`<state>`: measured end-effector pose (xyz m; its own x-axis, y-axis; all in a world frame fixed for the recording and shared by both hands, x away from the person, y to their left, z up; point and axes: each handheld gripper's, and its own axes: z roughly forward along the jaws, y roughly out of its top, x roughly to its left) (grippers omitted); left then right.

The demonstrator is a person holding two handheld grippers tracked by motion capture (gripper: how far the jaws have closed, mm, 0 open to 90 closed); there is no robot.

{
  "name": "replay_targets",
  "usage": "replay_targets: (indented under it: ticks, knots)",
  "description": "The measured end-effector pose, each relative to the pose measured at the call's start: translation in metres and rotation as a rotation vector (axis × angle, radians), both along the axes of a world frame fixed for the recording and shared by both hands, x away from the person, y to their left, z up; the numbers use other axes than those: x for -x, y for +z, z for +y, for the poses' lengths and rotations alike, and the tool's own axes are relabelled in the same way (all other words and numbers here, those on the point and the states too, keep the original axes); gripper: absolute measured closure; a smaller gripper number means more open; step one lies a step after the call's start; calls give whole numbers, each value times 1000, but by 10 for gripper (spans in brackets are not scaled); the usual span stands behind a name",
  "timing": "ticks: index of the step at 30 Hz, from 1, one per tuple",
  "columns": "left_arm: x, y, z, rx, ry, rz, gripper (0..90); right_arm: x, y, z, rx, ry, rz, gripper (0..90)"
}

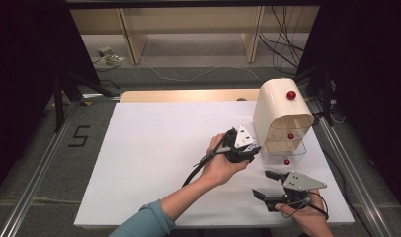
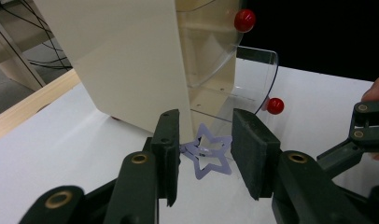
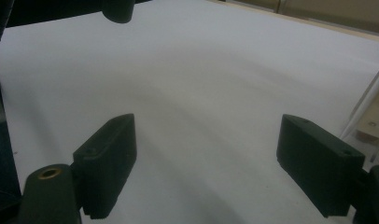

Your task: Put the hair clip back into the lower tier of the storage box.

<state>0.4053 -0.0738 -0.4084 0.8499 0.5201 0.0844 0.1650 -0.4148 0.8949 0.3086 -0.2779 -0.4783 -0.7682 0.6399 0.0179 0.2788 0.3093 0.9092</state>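
Black two-jaw grippers with brass-coloured screws, grey three-cornered plates, trailing black cables; a teal sleeve (image 1: 146, 221).

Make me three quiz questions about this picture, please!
1. Where is the purple star?
A in the top drawer
B between the left hand-held gripper jaws
C on the floor

2. How many red knobs does the cream cabinet have?
A one
B three
C five

3. How is the right hand-held gripper?
A open and empty
B shut on a knob
C shut on a cable

Answers: B, its pads touch the star's tips; B, one knob on each drawer front; A, its jaws stand wide apart with nothing between.
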Motion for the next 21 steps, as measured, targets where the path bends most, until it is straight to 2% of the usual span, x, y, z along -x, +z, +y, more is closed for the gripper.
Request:
replay_targets:
  ticks: [6, 15, 21]
  knots:
    - [-3, 1, -12, -6, -14, 2, 628, -1, 0, 0, -2, 1, -10, 205]
    - [-4, -1, -32, -20, -44, 0, 628, 0, 0, 0, -2, -2, -1, 205]
    - [-6, -1, -46, -10, -71, -7, 628, 0, 0, 0, 0, -2, -2, 205]
